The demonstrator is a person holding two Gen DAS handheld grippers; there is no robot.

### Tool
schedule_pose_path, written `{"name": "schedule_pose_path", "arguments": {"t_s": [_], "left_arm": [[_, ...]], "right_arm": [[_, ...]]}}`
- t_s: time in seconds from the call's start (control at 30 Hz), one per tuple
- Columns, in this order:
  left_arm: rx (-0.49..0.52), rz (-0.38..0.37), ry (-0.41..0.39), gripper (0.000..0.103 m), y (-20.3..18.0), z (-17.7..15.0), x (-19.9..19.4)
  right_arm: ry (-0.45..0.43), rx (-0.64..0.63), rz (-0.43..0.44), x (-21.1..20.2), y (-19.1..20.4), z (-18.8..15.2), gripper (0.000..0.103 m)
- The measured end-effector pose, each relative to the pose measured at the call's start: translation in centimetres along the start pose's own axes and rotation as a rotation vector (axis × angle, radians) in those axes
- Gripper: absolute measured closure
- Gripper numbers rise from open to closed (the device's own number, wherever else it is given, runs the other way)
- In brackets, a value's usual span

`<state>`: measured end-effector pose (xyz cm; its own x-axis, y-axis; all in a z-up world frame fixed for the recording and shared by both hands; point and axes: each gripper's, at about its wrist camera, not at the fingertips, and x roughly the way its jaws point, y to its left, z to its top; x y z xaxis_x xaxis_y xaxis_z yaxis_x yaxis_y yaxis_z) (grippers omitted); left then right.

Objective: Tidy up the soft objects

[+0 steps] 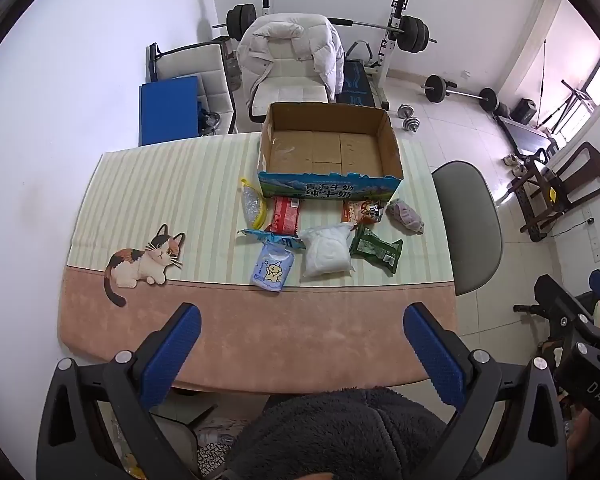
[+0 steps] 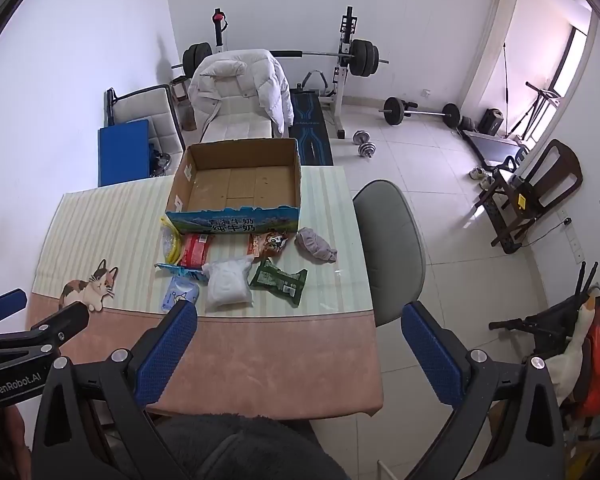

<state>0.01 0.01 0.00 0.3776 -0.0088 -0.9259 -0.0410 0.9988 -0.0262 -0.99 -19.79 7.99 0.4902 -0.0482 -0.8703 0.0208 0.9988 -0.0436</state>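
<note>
Presently both pairs of jaws stand wide apart with nothing between them. The left gripper [image 1: 302, 326] hangs over the pink near edge of the desk [image 1: 260, 340], its blue pads clear of the cloth; the right gripper [image 2: 300, 326] hangs over the same edge, nearer the desk's right corner, tilted steeply down. In the right wrist view the left gripper shows at the left border.

Beyond the jaws, the soft things lie in a loose cluster near the middle of the desk, just in front of the cardboard box [image 1: 328, 184]. Nearest are a light blue tissue pack [image 1: 271, 270], a white pouch [image 1: 326, 254] beside it, and a green packet [image 1: 376, 249] to the right. Behind them lie a red packet [image 1: 286, 218], a yellow-edged mesh bag [image 1: 252, 208] touching the box's front left corner, an orange snack bag [image 1: 362, 212], and a grey crumpled cloth [image 1: 405, 216] a little apart on the right. The box stands open and holds none of them.

A cat picture [image 1: 144, 260] marks the cloth to the left. A grey chair [image 1: 468, 216] stands at the desk's right side.
</note>
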Motion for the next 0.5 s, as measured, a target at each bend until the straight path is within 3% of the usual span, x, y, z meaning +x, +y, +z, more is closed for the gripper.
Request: {"name": "schedule_pose_path", "arguments": {"t_s": [0.5], "left_arm": [[0.002, 0.015, -0.019, 0.000, 0.45, 0.16, -0.16]], "right_arm": [[0.001, -0.004, -0.001, 0.06, -0.02, -0.17, 0.000]]}}
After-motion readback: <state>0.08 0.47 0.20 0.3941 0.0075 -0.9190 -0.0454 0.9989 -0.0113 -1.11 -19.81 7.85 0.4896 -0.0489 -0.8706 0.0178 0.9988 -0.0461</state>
